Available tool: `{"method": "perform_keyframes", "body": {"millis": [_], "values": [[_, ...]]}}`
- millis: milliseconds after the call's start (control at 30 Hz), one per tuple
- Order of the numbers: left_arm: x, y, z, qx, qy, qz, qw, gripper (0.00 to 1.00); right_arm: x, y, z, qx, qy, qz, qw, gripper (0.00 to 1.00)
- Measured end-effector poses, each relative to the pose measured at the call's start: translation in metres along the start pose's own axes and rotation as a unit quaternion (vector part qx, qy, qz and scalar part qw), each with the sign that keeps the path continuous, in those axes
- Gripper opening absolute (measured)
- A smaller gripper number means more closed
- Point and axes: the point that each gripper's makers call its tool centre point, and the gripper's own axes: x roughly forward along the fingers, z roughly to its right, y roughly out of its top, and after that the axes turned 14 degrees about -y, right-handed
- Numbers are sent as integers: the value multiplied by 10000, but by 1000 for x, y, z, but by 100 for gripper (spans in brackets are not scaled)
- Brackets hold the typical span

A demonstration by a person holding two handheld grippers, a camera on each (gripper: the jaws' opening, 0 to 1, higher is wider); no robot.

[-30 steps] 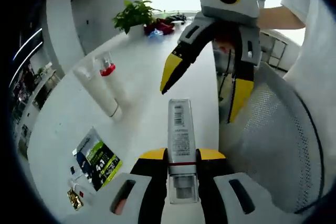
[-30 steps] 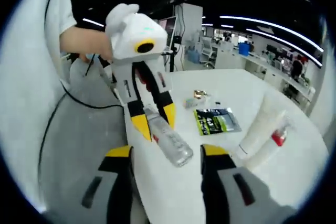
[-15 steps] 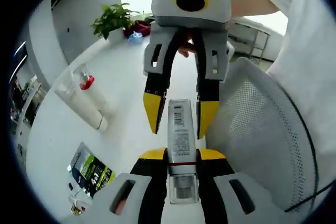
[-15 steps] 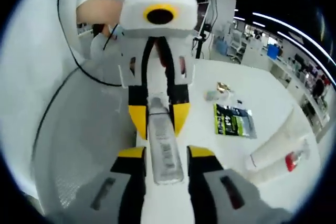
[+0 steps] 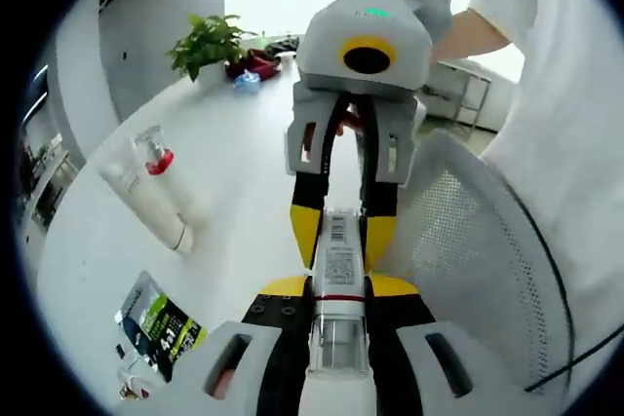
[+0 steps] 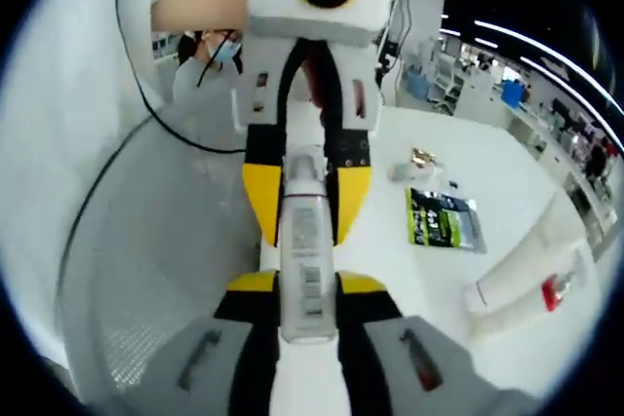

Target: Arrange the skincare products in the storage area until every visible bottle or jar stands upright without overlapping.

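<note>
Clear barcoded bottle (image 5: 338, 284) between both grippers' yellow-tipped fingers (image 5: 305, 231).

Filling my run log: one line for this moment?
left gripper: shut on clear bottle | right gripper: shut on it | stage: handover

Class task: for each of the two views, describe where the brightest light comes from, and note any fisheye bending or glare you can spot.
Left gripper view: a window behind the plant is blown out white; the table edge bows. Right gripper view: the room is darker, lit by ceiling strips that curve with the lens; the table glares white, and the bottle stays sharp.
</note>
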Motion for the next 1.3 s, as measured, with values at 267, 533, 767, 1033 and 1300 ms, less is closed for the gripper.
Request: {"method": "perform_keyframes", "body": {"millis": [267,533,767,1033,1300], "values": [[-10,22,2,-241,-152,821,9962,19,-10,8,-2,877,129,480,9949,20],[-33,23,-14,-462,181,1197,9916,33,-18,9,2,1348,77,710,9883,19],[-51,44,-12,-975,142,2436,9649,40,-29,28,16,2597,-66,1494,9540,20],[-59,69,-10,-1363,-55,3599,9229,32,-42,63,26,3889,85,2663,8819,20],[-70,83,-12,-1543,-128,4279,8905,20,-46,77,35,4613,101,3277,8244,20]]}}
